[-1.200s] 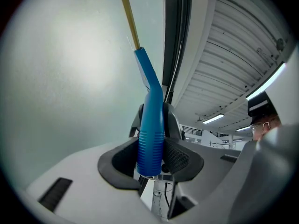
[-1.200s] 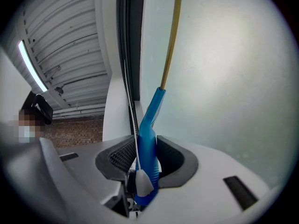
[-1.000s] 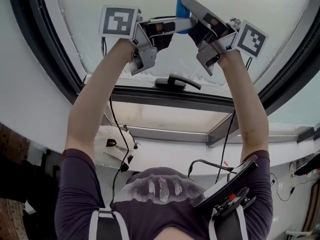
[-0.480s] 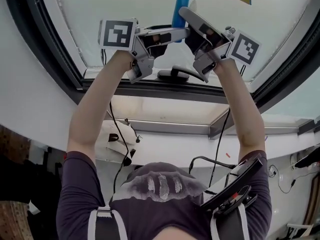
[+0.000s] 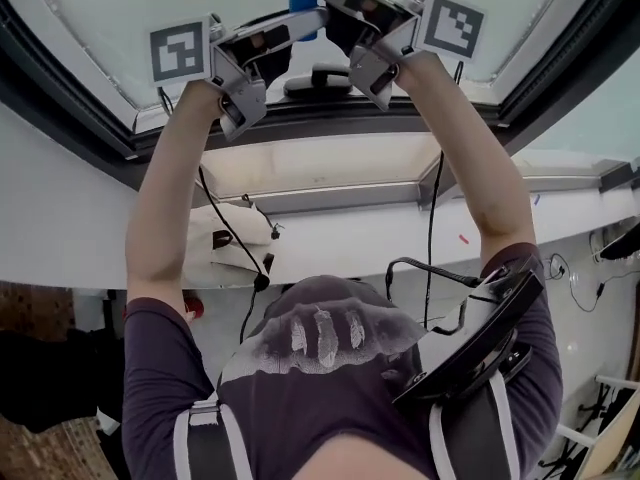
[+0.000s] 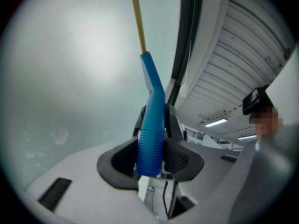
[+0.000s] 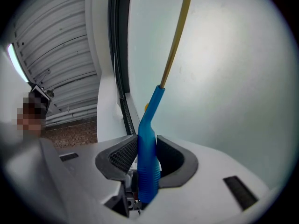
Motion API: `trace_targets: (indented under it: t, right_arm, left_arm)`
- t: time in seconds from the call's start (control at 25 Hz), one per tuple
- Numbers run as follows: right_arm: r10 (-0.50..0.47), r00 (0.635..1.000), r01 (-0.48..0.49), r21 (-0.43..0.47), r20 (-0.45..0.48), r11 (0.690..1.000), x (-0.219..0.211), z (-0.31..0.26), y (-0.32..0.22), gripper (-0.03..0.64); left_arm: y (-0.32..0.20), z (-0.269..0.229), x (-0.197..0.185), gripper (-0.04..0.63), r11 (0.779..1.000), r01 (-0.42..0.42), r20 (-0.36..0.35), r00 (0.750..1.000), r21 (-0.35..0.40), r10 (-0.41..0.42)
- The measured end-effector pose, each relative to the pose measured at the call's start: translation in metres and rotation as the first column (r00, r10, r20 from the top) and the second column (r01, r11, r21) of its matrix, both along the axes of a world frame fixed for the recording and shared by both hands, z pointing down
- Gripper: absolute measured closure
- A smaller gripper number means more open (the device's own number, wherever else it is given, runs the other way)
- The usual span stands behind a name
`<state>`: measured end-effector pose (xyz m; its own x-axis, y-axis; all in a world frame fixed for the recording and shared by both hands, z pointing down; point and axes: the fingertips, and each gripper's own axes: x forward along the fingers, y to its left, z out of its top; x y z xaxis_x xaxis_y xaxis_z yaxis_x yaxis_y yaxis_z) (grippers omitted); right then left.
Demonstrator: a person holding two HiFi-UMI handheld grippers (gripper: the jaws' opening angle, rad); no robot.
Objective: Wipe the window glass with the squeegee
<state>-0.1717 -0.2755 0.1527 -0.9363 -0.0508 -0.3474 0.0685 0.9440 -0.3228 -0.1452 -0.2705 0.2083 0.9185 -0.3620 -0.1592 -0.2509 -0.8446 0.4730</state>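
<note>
Left to right, as I see it from the operating station.

**Left tool** (image 6: 152, 158): both arms are raised and I hold it up to the pane. Its jaws are closed on the ribbed lower end of the squeegee (image 6: 152, 120).

**Squeegee:** it has a blue plastic handle, ribbed at the grip, that narrows and kinks towards a thin yellow blade bar (image 7: 175, 36). The long axis runs from the jaws straight up and away, close along the window glass (image 6: 70, 78). The blade therefore lies beyond both tools, above the top edge of the head view. I cannot tell whether the blade's edge touches the glass. The glass looks pale and hazy, with a few faint round marks low on the left.

**Right tool** (image 7: 148, 166): its jaws are also clamped on the ribbed grip, from the opposite side. The two tools share one handle, and neither is clearly nearer the blade.

**Surroundings:** the dark window frame (image 5: 60, 98) borders the pane. A dark window lever (image 5: 315, 78) sits just under the tools.

**Judgement:** the coming stroke depends on keeping the handle axis parallel to the glass while both tools travel together. The lever below limits how far down they can go.
</note>
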Motion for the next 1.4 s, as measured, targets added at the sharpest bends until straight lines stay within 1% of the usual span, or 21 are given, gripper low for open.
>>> trace_targets:
  t: [0.28, 0.4, 0.52, 0.64, 0.72, 0.88, 1.0, 1.28, 1.4]
  right_arm:
    - [-0.010, 1.000, 0.010, -0.052, -0.012, 0.999, -0.001, 0.012, -0.001, 0.488]
    - [-0.027, 0.999, 0.024, -0.072, -0.030, 0.997, -0.004, 0.015, -0.003, 0.488]
    - [-0.047, 0.998, 0.041, -0.116, -0.045, 0.992, -0.008, 0.021, -0.006, 0.488]
    - [-0.060, 0.997, 0.050, -0.175, -0.050, 0.983, -0.005, 0.030, -0.001, 0.488]
    - [-0.048, 0.997, 0.036, -0.200, -0.054, 0.979, 0.002, 0.040, 0.003, 0.488]
    - [-0.034, 0.997, 0.020, -0.204, -0.064, 0.979, 0.002, 0.061, 0.008, 0.488]
    - [-0.028, 0.997, 0.012, -0.217, -0.068, 0.976, -0.002, 0.077, 0.010, 0.488]
    - [-0.025, 0.997, 0.006, -0.250, -0.072, 0.968, -0.004, 0.086, 0.011, 0.488]
    - [-0.025, 0.997, 0.005, -0.266, -0.071, 0.964, -0.003, 0.094, 0.008, 0.488]
  left_arm:
    - [0.001, 0.008, 0.004, 0.437, 0.999, -0.028, -0.015, 1.000, -0.023, 0.027]
    - [-0.001, 0.013, 0.004, 0.439, 0.998, -0.021, -0.023, 1.000, -0.062, 0.020]
    - [-0.002, 0.015, 0.001, 0.437, 0.997, -0.016, -0.033, 0.999, -0.073, 0.013]
    - [0.005, 0.018, 0.010, 0.437, 0.996, -0.049, -0.068, 0.997, -0.073, 0.044]
    - [0.011, 0.027, 0.017, 0.437, 0.994, -0.064, -0.078, 0.995, -0.092, 0.057]
    - [0.015, 0.052, 0.012, 0.437, 0.991, -0.042, -0.065, 0.997, -0.127, 0.034]
    - [0.019, 0.068, 0.007, 0.437, 0.989, -0.042, -0.061, 0.998, -0.143, 0.034]
    - [0.023, 0.079, 0.002, 0.437, 0.981, -0.042, -0.048, 0.998, -0.187, 0.033]
    - [0.018, 0.087, 0.002, 0.437, 0.981, -0.037, -0.030, 0.999, -0.189, 0.032]
